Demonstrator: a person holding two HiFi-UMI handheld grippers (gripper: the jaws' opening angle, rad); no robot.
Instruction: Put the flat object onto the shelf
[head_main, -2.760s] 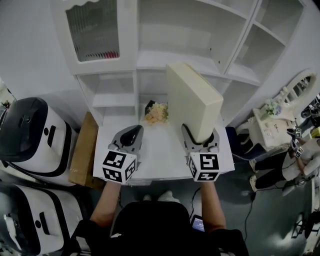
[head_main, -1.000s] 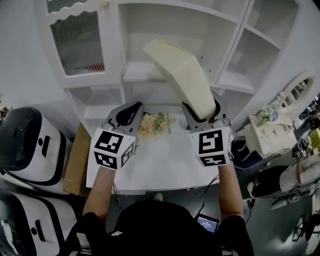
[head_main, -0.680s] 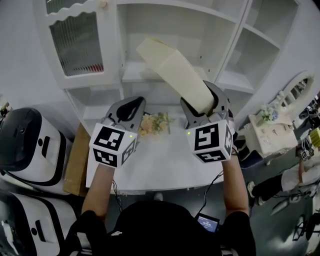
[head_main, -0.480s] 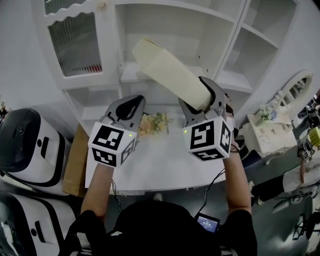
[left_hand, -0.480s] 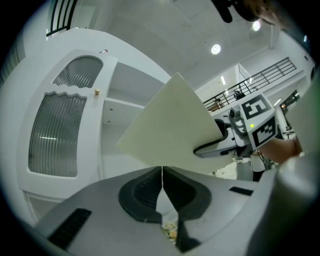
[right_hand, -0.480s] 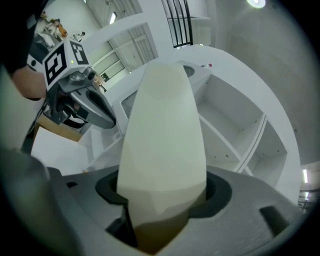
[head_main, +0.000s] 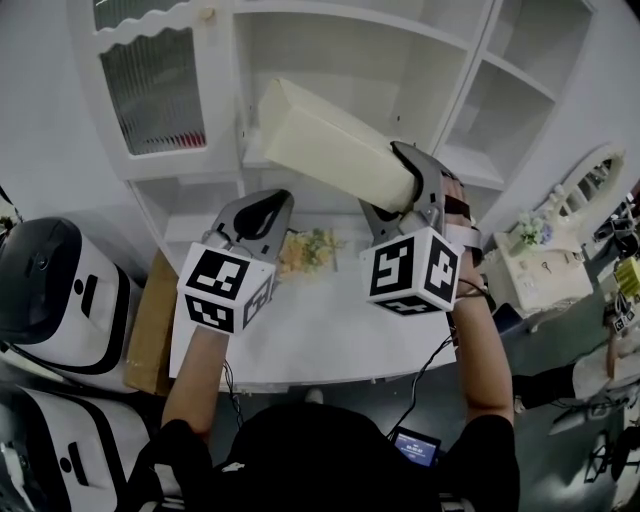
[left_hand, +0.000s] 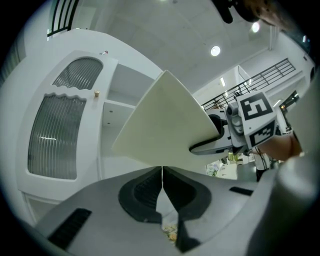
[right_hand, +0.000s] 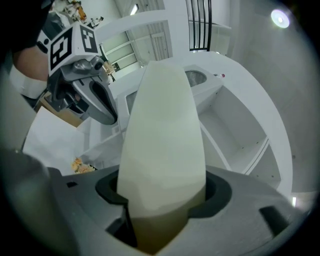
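From the head view, my right gripper (head_main: 405, 192) was clamped on one short end of the flat cream-coloured rectangular slab (head_main: 330, 145). I held it in the air, tilted up and to the left, so its far end reached towards the open middle compartment of the white shelf unit (head_main: 262, 152); I judge that angle was meant to lead it in edge first. It was not yet resting on any board. My left gripper (head_main: 262, 212) hovered beside it over the white tabletop (head_main: 320, 330), above a bunch of yellow-orange flowers (head_main: 305, 250), holding nothing. In the left gripper view my fingers met in a thin seam with nothing between them, and the slab (left_hand: 165, 125) hung above and beyond them, apart from them, with the ribbed-glass door (left_hand: 52, 135) to the left. I could not make out what sat behind that glass. In the right gripper view both pads pressed the slab's (right_hand: 162, 145) broad faces, and the open compartments ahead showed nothing in them that I could see.
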